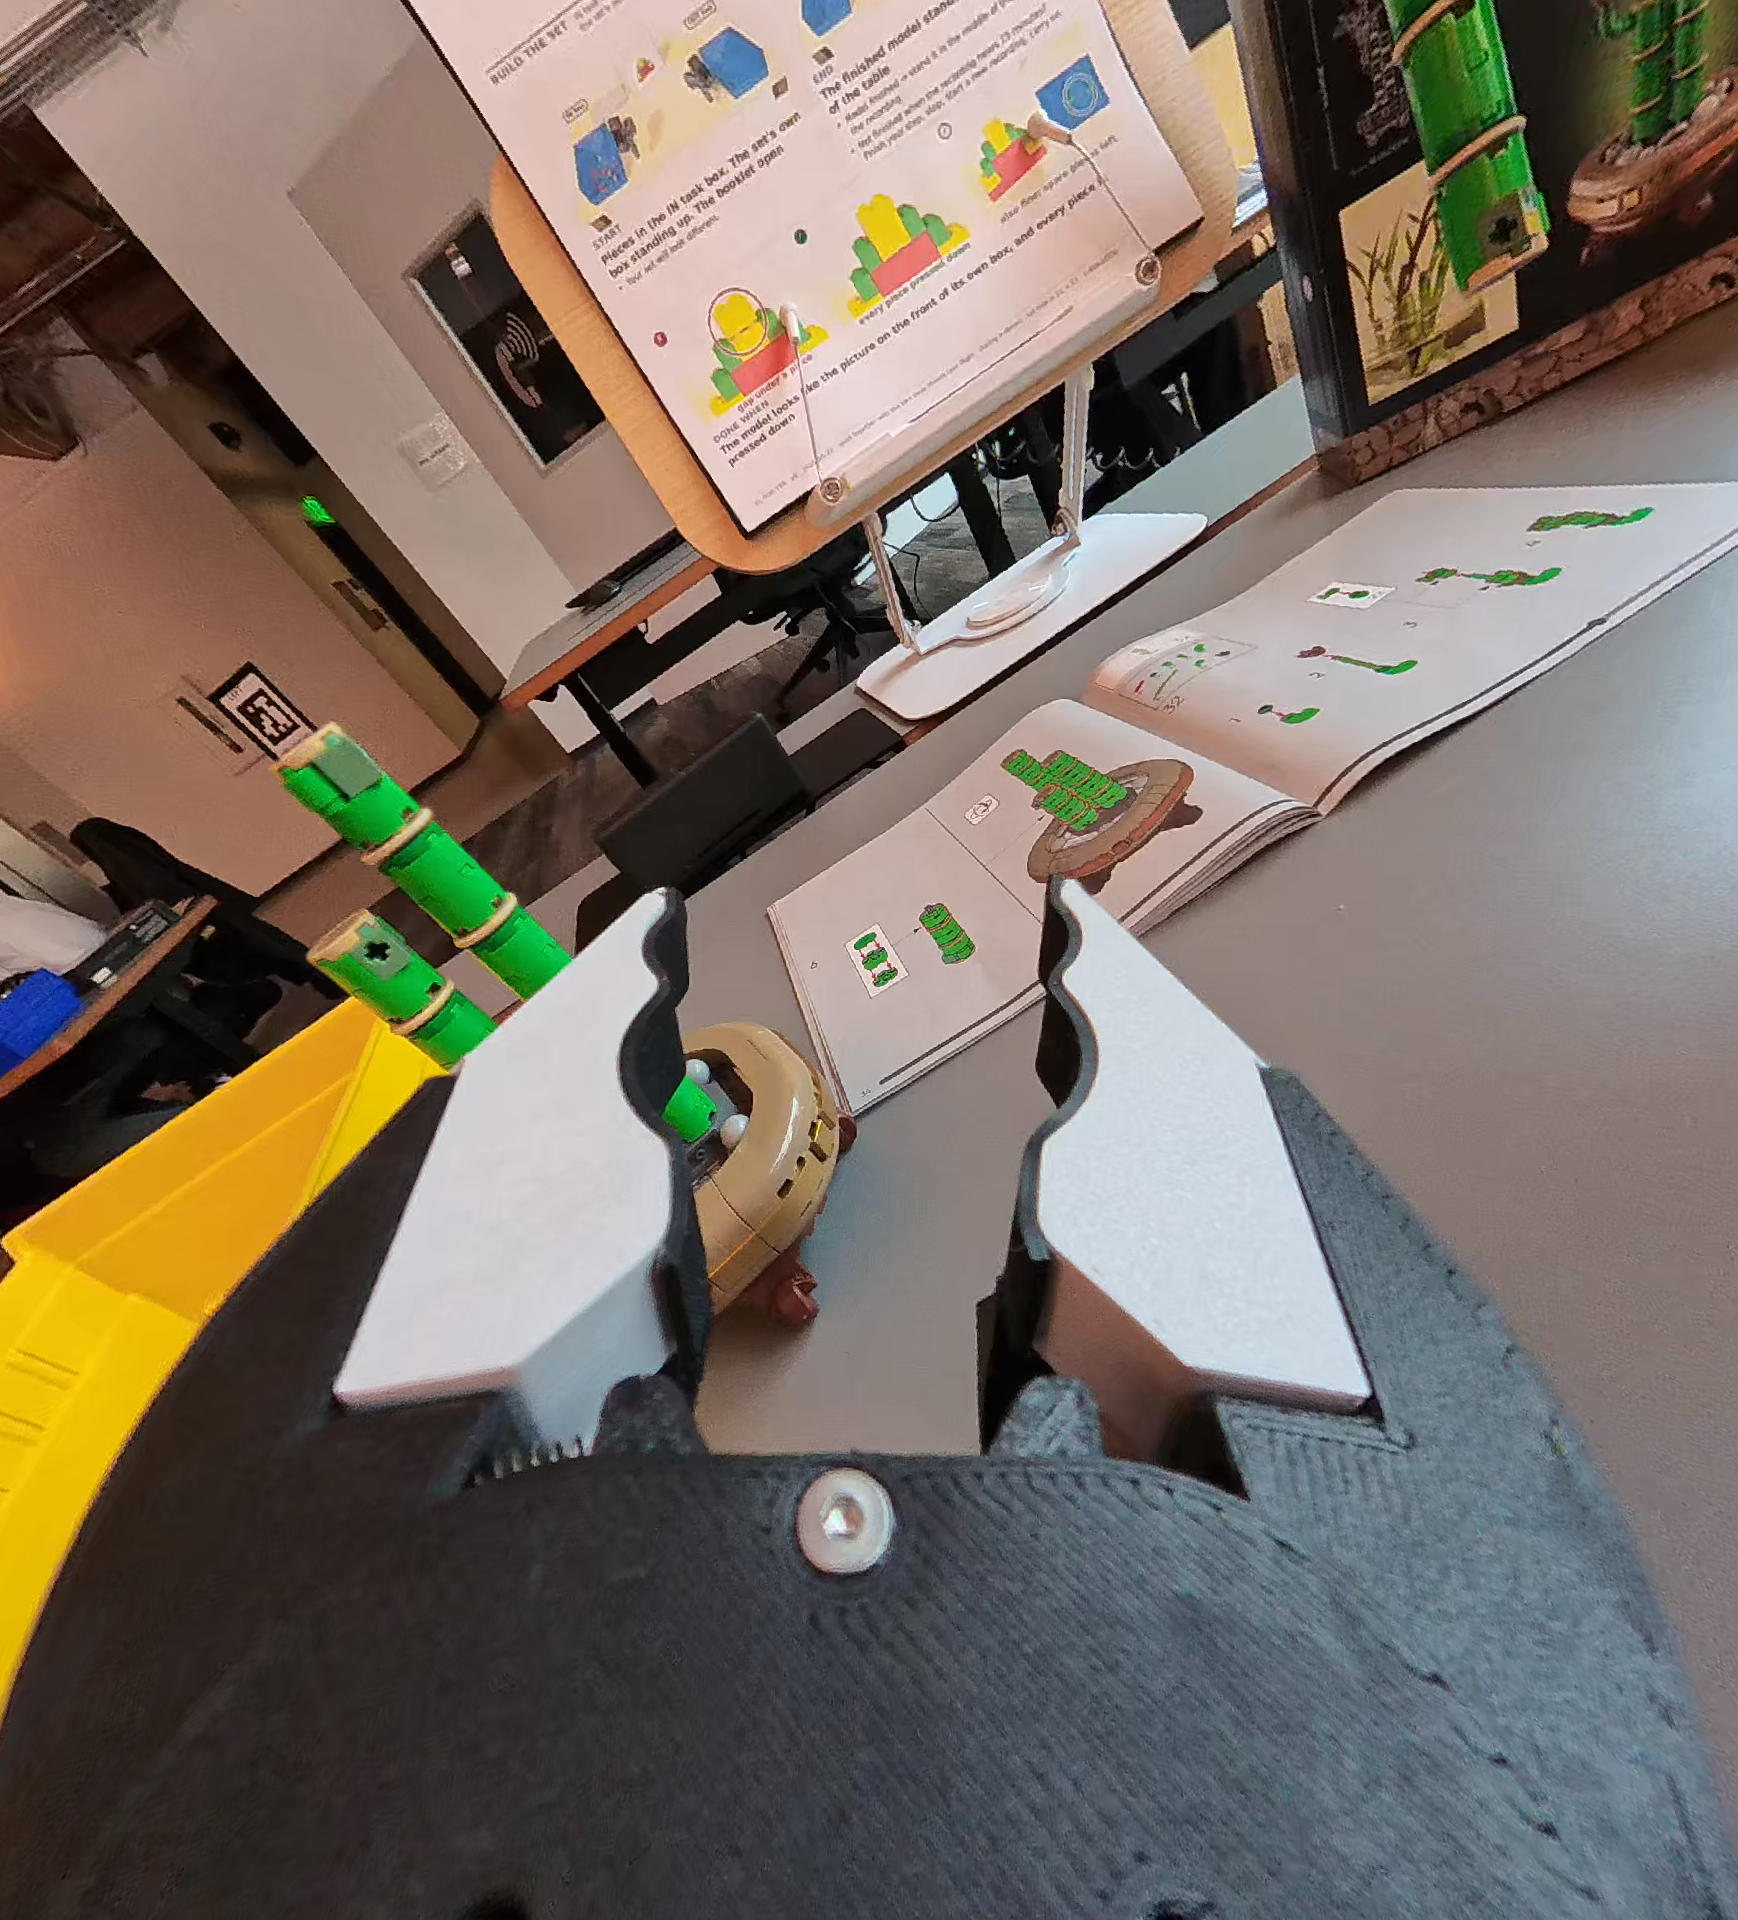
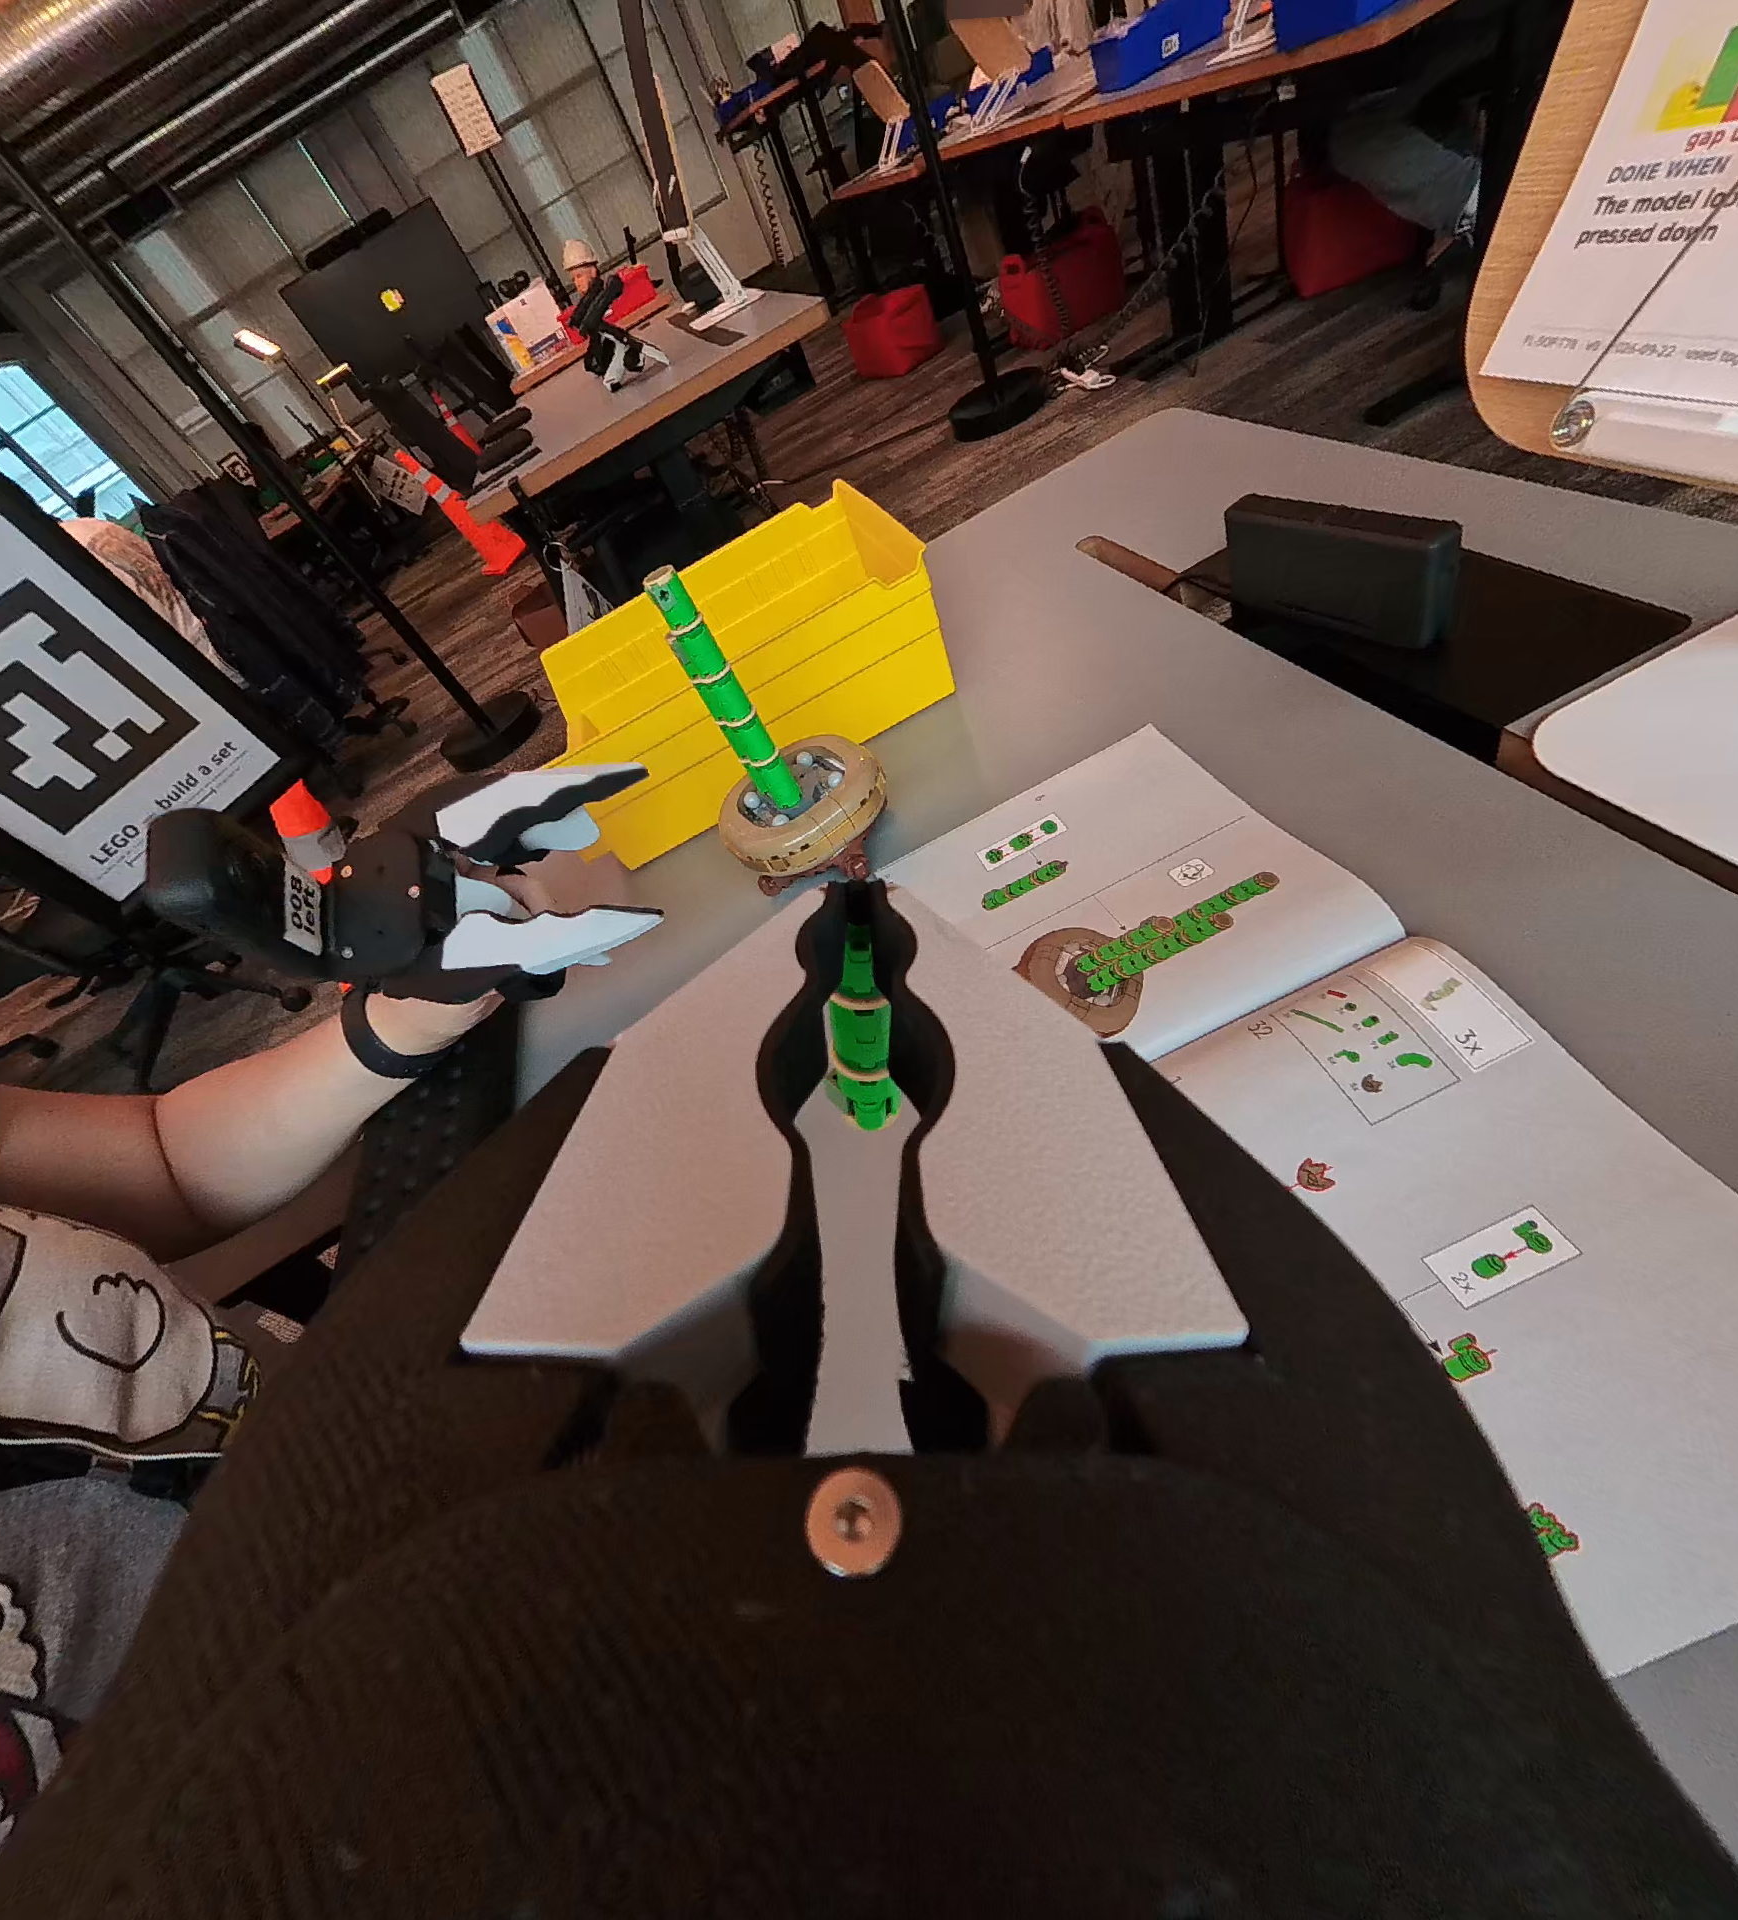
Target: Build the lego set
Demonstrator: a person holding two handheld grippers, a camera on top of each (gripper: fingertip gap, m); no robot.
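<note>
1. Step in hand, as judged: adding a second green bamboo stalk (image 2: 860, 1023) to the tan round pot base (image 2: 805, 805). One tall stalk (image 2: 714, 691) already stands in the base, leaning slightly.
2. Right gripper (image 2: 849, 904): fingers drawn together and clamped on the loose stalk, which lies lengthwise in the gap between them, its far end pointing toward the base.
3. Left gripper (image 1: 860, 935): fingers apart, nothing between them. In the right wrist view it hovers (image 2: 600, 852) to the left of the base, in front of the yellow bin (image 2: 844, 623).
4. Position: the base sits on the grey table (image 1: 1467, 1039), just beyond the right gripper's tips, between the bin and the open instruction booklet (image 2: 1260, 1039). In the left wrist view the base (image 1: 771, 1143) shows partly hidden behind the left-hand finger.
5. Next move, as judged: steady the base with the left gripper, line the held stalk up with a free socket, and press it down.
6. Also present: set box (image 1: 1530, 208) and task sheet on a stand (image 1: 844, 229).
</note>
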